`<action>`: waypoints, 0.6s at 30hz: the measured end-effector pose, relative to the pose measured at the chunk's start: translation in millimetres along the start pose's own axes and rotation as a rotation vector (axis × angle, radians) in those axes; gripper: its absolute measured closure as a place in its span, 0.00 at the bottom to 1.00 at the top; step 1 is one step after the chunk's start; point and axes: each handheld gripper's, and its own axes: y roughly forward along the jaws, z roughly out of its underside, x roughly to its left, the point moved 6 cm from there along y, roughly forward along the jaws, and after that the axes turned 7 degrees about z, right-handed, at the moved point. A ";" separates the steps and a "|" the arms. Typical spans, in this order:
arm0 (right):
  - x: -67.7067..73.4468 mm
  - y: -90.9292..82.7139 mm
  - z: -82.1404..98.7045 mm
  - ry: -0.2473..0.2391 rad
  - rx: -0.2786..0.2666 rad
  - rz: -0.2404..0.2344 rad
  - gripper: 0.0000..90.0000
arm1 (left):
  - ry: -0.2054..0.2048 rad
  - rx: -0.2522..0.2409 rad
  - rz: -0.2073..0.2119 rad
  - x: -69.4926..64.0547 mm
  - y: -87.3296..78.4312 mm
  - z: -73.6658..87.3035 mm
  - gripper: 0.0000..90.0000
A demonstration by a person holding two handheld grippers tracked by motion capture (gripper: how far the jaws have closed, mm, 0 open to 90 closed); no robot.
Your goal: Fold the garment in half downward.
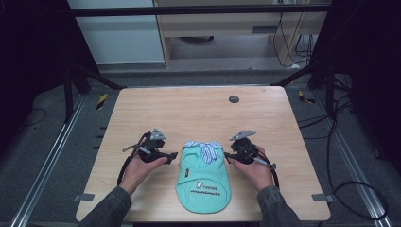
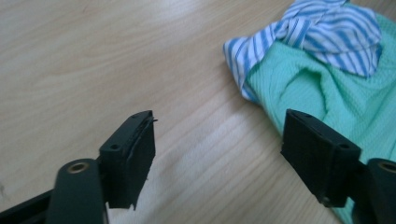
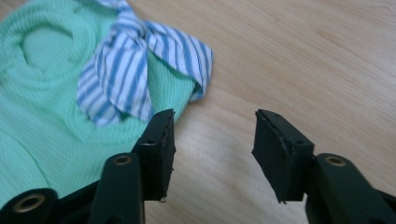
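Observation:
A small mint-green garment [image 1: 203, 177] with a blue-and-white striped collar [image 1: 204, 147] lies flat near the table's front edge, printed logo toward the person. My left gripper [image 1: 174, 155] sits just left of it, open, jaws pointing at the collar end, nothing between them. My right gripper [image 1: 227, 154] sits just right of it, open too. In the left gripper view the garment [image 2: 336, 93] lies ahead to the right of the open gripper [image 2: 217, 154]. In the right gripper view the striped collar [image 3: 135, 60] and green fabric [image 3: 42, 116] lie ahead to the left of the open gripper [image 3: 212, 154].
The light wooden table [image 1: 198, 111] has bare room behind the garment. A small dark round disc [image 1: 233, 99] sits near the far edge. Black frame struts and cables surround the table on the floor.

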 end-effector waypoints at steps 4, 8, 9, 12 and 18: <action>0.7 2.1 -15.9 0.021 0.000 -0.020 0.70 | 0.012 0.007 0.003 -5.3 5.0 -20.9 0.42; 5.2 9.6 -27.7 0.008 0.011 -0.028 0.79 | 0.034 0.012 0.014 -11.8 17.0 -38.7 0.53; 5.6 15.8 -32.5 0.010 0.011 -0.031 0.82 | 0.038 0.023 0.013 -12.0 26.1 -45.4 0.56; 4.9 24.1 -36.5 0.028 0.019 -0.030 0.83 | 0.032 0.029 0.005 -10.5 33.4 -48.4 0.61; 6.0 44.2 -42.6 0.055 0.028 -0.030 0.80 | 0.010 0.059 -0.005 -2.9 53.2 -47.8 0.64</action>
